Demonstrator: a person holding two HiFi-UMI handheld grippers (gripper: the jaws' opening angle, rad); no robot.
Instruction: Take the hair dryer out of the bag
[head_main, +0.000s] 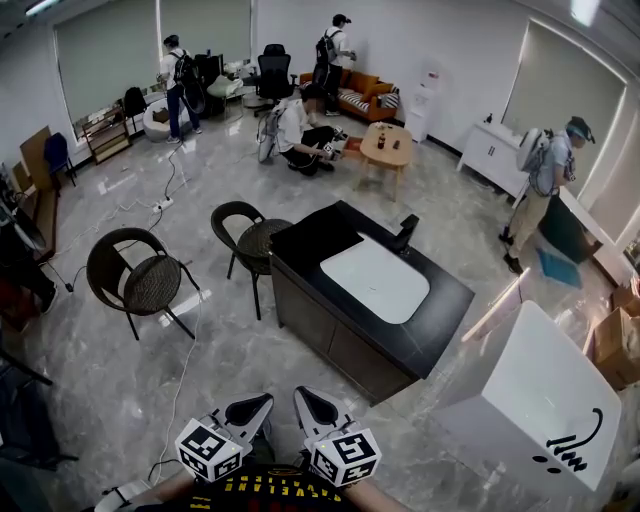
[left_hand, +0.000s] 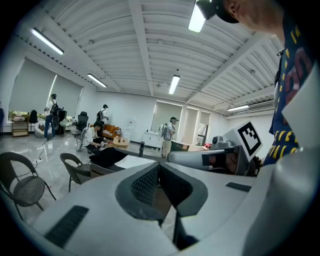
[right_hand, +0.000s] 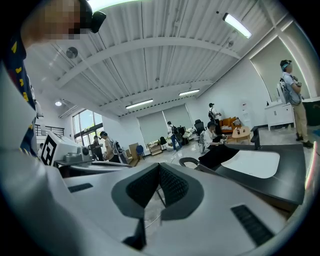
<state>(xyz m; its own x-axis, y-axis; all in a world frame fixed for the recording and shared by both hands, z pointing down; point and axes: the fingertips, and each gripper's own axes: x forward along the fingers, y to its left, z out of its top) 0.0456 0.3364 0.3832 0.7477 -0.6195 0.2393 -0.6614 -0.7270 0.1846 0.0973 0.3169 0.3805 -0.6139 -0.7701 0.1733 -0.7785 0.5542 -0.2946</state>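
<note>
No hair dryer shows; it may hide in the flat white bag (head_main: 375, 277) on the long black table (head_main: 445, 300), at one o'clock. The left hand-held gripper (head_main: 258, 402) and right hand-held gripper (head_main: 308, 398) are squeezed shut, empty. Poking while shut could push the bag off.

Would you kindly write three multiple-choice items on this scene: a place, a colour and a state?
1. Head view: the wicker chairs stand where from the black table? A) left B) right C) on it
2. The mat on the table is: A) red B) white C) green
3. The left gripper and right gripper are: A) wide open B) shut on a bag C) shut, empty
Answers: 1 A, chairs sit off the table's left side; 2 B, it is plainly white; 3 C, each gripper view shows jaws together, nothing between.
</note>
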